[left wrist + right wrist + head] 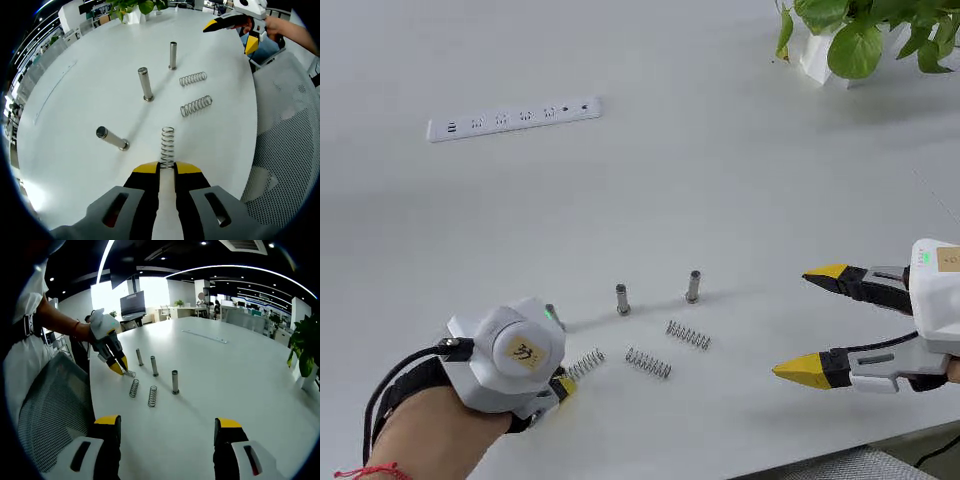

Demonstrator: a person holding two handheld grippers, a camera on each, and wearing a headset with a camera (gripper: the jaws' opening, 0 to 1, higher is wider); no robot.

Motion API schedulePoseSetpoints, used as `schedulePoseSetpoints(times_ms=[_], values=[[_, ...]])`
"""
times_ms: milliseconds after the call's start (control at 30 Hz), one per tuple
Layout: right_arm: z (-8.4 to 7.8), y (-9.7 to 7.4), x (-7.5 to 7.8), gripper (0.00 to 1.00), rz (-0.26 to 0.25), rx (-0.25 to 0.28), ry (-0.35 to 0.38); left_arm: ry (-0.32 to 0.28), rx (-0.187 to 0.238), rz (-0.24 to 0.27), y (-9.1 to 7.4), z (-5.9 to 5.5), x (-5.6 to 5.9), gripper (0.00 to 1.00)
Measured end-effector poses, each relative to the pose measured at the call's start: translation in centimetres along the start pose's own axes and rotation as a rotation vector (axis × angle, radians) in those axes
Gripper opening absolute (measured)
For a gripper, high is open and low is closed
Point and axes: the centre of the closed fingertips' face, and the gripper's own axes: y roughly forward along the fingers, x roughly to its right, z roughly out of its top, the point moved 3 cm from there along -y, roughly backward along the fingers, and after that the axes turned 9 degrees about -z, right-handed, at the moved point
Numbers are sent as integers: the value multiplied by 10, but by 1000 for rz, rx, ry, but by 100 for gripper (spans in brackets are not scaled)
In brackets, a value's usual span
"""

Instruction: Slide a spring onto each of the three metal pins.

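Held spring: showing as a short, bright coil of fine steel wire; being pinched at its near end, long axis running straight out along the jaws, free end pointing toward the other two springs.
Left gripper: squeezing its yellow-tipped jaws together on the held spring, sitting at the near left of the table.
Right gripper: hanging at the right with jaws spread wide, gripping nothing, well apart from the springs.
Middle spring: lying flat on the table, long axis slanting left to right and slightly toward the near edge in the head view.
Right spring: lying flat just beyond the middle spring, slanting almost parallel to it.
Pins: standing upright in a row beyond the springs, each a plain grey cylinder on a slightly wider foot; left pin standing just beside the left gripper, middle pin and right pin standing bare.
Writing: showing as a handwritten mark on a round yellowish sticker on the left gripper, too small for reading.
Background: power strip lying at the far left, plant sitting at the far right corner.
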Motion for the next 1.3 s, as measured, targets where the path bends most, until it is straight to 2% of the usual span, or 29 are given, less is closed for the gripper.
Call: schedulePoseSetpoints(times_ms=[300,533,800,1300], values=[[-3,-1,0,74,-5,-2,10,53,-67,-5,1,3,-1,8],[-4,-1,2,74,-10,0,15,67,-89,-9,2,4,-1,8],[-6,-2,2,73,-11,-4,17,69,-89,-9,2,3,0,7],[-4,-3,-3,71,-14,-9,14,34,-72,-13,0,-3,3,7]])
